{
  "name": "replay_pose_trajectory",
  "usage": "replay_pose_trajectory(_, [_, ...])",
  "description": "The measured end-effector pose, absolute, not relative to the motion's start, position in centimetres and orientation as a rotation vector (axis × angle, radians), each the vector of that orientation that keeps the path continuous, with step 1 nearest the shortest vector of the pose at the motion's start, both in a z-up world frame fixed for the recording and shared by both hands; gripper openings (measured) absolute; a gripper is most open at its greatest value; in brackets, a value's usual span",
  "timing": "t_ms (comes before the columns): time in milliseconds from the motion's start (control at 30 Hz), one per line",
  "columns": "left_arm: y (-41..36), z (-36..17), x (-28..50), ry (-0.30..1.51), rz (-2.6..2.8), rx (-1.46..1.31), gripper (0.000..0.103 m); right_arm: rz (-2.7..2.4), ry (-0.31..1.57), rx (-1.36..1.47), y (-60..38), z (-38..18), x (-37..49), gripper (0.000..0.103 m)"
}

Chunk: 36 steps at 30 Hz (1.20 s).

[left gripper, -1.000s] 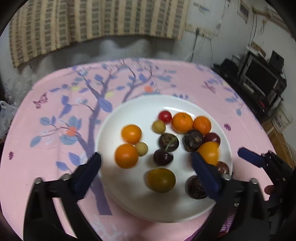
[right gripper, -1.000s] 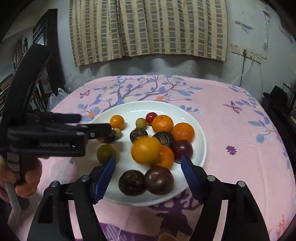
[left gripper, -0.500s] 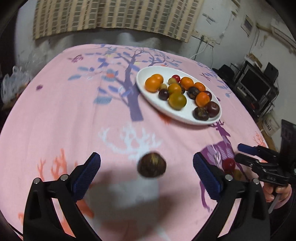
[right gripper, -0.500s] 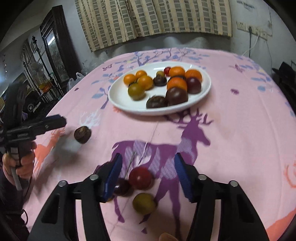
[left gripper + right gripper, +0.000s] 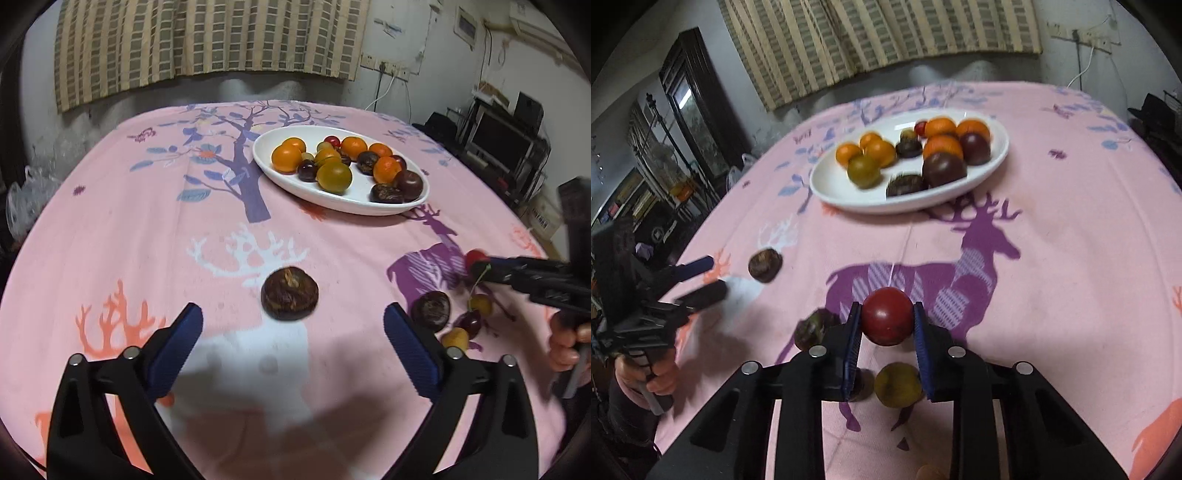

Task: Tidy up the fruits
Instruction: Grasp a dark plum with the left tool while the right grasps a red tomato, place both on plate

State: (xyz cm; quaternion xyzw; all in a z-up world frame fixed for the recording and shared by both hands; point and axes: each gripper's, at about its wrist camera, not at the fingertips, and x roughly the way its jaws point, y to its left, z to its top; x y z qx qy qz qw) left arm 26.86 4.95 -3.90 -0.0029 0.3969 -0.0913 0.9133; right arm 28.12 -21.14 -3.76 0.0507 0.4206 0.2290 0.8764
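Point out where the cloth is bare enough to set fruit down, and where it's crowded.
Free: the pink cloth left of the white plate, and the stretch between the plate and the lone dark fruit. In the right wrist view, the cloth right of the purple deer print is also bare. Crowded: the plate and the loose cluster around the right tool.

the pink tablecloth (image 5: 129,229) lies bare and wide to the left of the white plate (image 5: 291,186), with only the dark brown fruit (image 5: 290,298) ahead of the left gripper (image 5: 293,328), whose closing jaws have nothing between them. by the right gripper (image 5: 887,320) it is crowded: another dark fruit (image 5: 431,310), cherries (image 5: 470,322) and a small yellow fruit (image 5: 455,338) cluster close together.
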Motion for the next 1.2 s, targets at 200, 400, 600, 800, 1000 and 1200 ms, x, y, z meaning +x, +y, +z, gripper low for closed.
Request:
replay_pose_trajectory(200, [4.7,-5.9,30.0,0.897,-0.176,0.002,0.053,0.487,0.86,0.106,-21.3,-3.2,27.7,0.028])
replay_pose_trajectory(400, [4.0,-6.6,30.7,0.907,-0.19,0.025,0.053,0.506,0.831,0.117,-21.5,-2.2,27.4,0.028])
replay_pose_trajectory(600, [3.6,-6.9,30.6,0.911,-0.168,0.031,0.041,0.523,0.822,0.117,-21.1,-1.9,26.8,0.028])
replay_pose_trajectory(800, [3.6,-5.2,29.0,0.905,-0.206,-0.018,0.041,0.521,0.811,0.101,-20.5,-1.6,26.9,0.028])
replay_pose_trajectory(1000, [3.7,0.1,30.7,0.857,-0.303,-0.101,0.04,0.484,0.724,0.118,-20.7,2.0,29.9,0.028])
replay_pose_trajectory(1200, [1.3,3.7,37.8,0.797,-0.323,-0.039,0.04,0.453,0.722,0.151,-20.0,2.7,36.8,0.028])
